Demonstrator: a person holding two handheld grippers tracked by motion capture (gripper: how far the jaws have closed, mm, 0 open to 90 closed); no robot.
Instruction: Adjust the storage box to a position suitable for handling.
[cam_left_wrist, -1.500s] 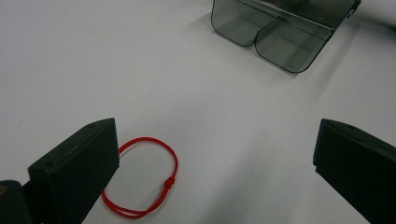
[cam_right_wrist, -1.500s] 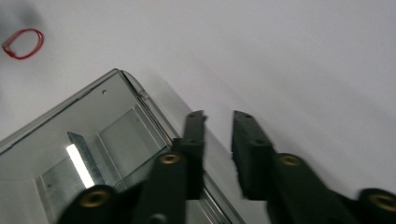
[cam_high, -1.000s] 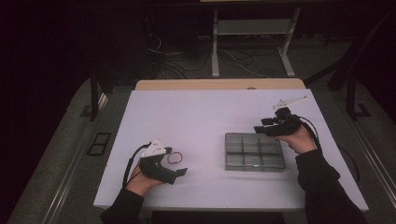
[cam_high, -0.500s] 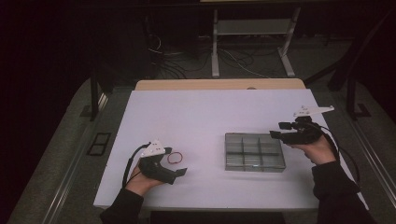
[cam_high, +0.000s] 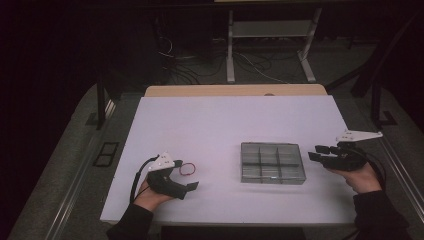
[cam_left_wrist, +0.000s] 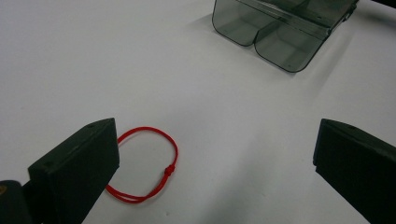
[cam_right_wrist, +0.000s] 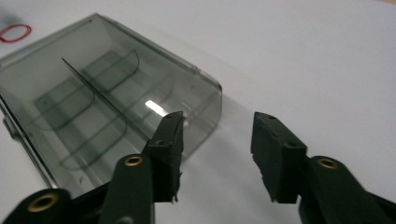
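A red string loop lies on the white table at the near left. My left gripper rests beside it, wide open; in the left gripper view the loop lies by the left jaw, partly hidden behind it. A smoky clear compartment box with its lid shut sits right of centre. My right gripper hovers just right of the box, pointing at it, open and holding nothing. The right gripper view has the box ahead of the left jaw and the loop far off.
A wooden strip runs along the table's far edge. Beyond it, cables and a metal stand sit on the dark floor. Wide bare table surface lies between the loop and the box.
My right gripper has moved right and toward the near edge, from the box's far right corner to beside its right side. The left gripper, loop and box have stayed still.
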